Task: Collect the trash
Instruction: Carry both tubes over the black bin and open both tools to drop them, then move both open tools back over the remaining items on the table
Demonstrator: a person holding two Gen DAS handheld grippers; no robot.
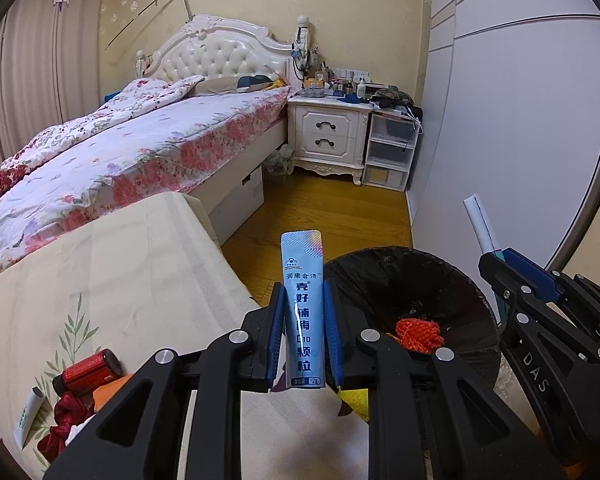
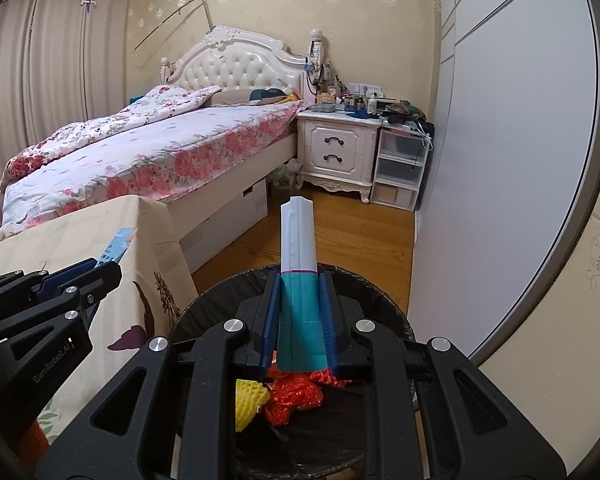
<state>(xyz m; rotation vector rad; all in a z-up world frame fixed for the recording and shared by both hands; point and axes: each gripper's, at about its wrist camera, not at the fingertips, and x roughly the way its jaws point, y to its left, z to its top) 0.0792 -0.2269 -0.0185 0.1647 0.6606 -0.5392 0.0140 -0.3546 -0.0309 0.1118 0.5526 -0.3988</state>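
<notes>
Foil sachet [image 1: 302, 312] light, thin, slippery; left gripper [image 1: 303, 328] pinches its lower half. Right gripper [image 2: 302, 324] pinches stiffer folded carton [image 2: 299, 280] over bin [image 2: 396, 320].

Open bin mouth [image 2: 380, 292] beside draped table [image 2: 100, 240]

The bin [image 2: 380, 300] is largely covered by the right gripper [image 2: 300, 292], and its near rim runs off the picture's bottom edge. The red bottle [image 1: 88, 372], white tube [image 1: 26, 416] and red cloth [image 1: 66, 412] near the table's [image 1: 120, 280] left edge are partly hidden behind the left gripper [image 1: 303, 300]. Items crowding the nightstand [image 1: 328, 136] are too small to identify.
</notes>
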